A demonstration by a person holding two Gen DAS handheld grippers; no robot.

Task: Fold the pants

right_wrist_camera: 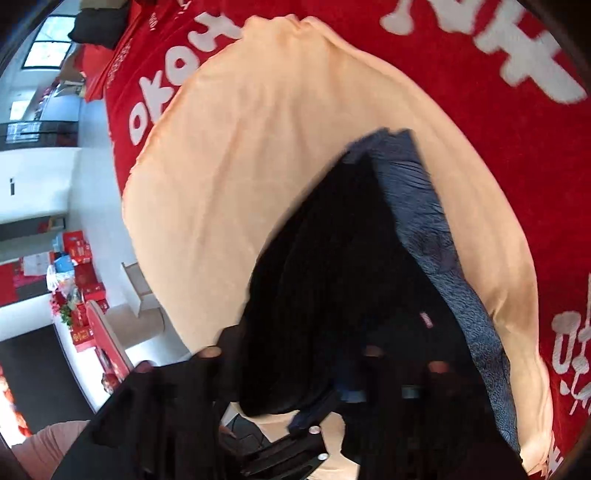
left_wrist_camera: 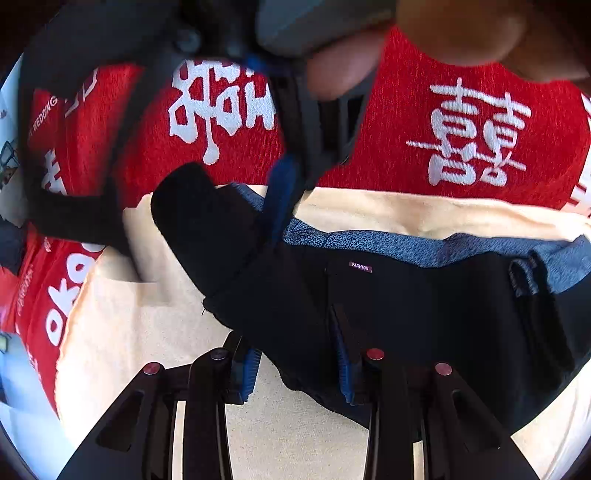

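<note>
Black pants (left_wrist_camera: 406, 314) with a blue-grey fleece lining (left_wrist_camera: 406, 247) and a small "FASHION" label (left_wrist_camera: 360, 266) lie waistband up on a cream blanket (left_wrist_camera: 147, 325). My left gripper (left_wrist_camera: 295, 371) is shut on a thick fold of the black cloth at the near edge. Just beyond, one blue pad (left_wrist_camera: 279, 199) of my right gripper comes down onto the waistband beside a black flap. In the right wrist view, which is blurred, the pants (right_wrist_camera: 325, 258) run up between the fingers of my right gripper (right_wrist_camera: 291, 384), which looks shut on the bunched cloth.
The cream blanket (right_wrist_camera: 258, 129) lies on a red cover with large white characters (left_wrist_camera: 461, 129). A person's hand (left_wrist_camera: 461, 29) shows at the top. Off the bed's left edge are a white floor and red boxes (right_wrist_camera: 81, 266).
</note>
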